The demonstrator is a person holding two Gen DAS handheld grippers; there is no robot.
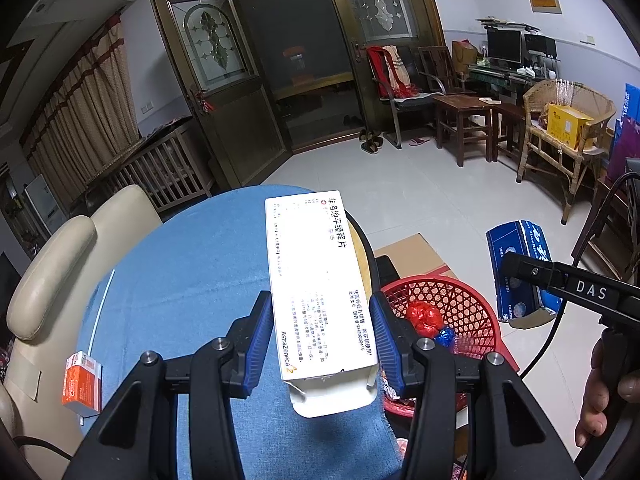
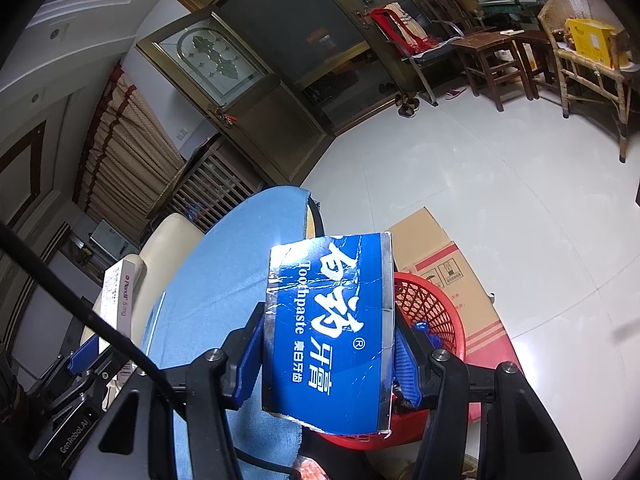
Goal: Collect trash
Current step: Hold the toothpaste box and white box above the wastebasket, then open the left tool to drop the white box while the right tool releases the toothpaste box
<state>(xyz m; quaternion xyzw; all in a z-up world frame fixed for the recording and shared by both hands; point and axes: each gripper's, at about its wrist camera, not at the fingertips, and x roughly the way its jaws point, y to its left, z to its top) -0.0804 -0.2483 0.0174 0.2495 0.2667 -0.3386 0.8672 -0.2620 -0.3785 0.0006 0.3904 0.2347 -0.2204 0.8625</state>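
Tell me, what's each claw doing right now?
Left claw shut on white medicine box. Right claw shut on blue toothpaste box. Red basket beside blue-covered table, already holding wrappers. Nothing in the way.

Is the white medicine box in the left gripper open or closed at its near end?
Open: the white medicine box shows a torn flap and hollow near end.
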